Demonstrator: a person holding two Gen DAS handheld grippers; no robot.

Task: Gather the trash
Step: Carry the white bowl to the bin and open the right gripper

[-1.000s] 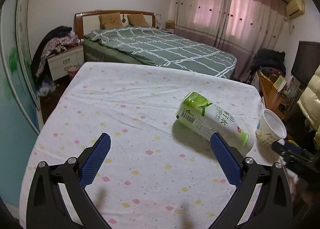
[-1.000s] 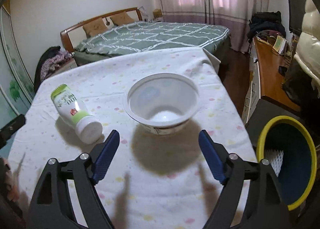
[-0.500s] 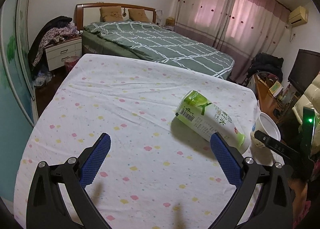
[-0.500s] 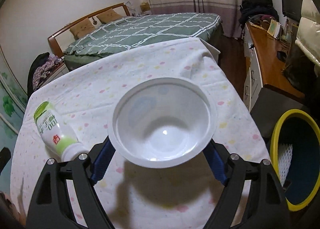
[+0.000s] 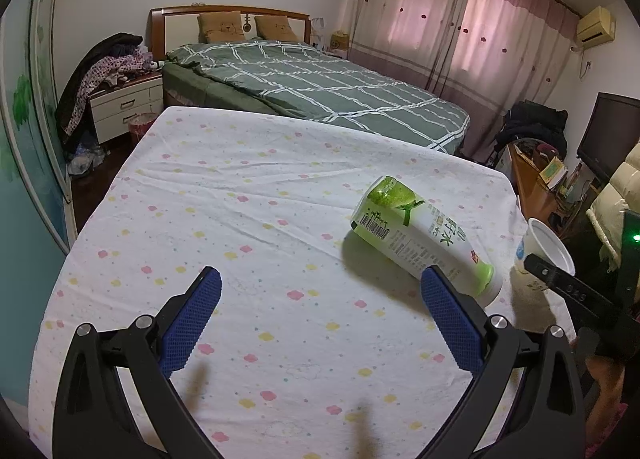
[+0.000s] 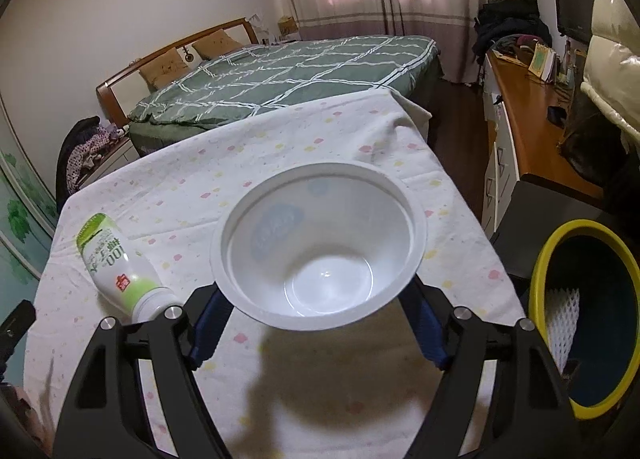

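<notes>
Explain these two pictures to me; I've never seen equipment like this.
There is no machine here. A person holds a black two-fingered tool with blue pads in each hand, and a small camera on each looks forward between the fingers. One picture comes from the left tool, which is open and empty above a table with a flowered cloth. The other comes from the right tool, whose jaws are closing around a white plastic cup; the cup's rim hides whether the pads touch it yet. A green-and-white bottle lies on its side on the cloth. A yellow-rimmed bin stands beside the table.
</notes>
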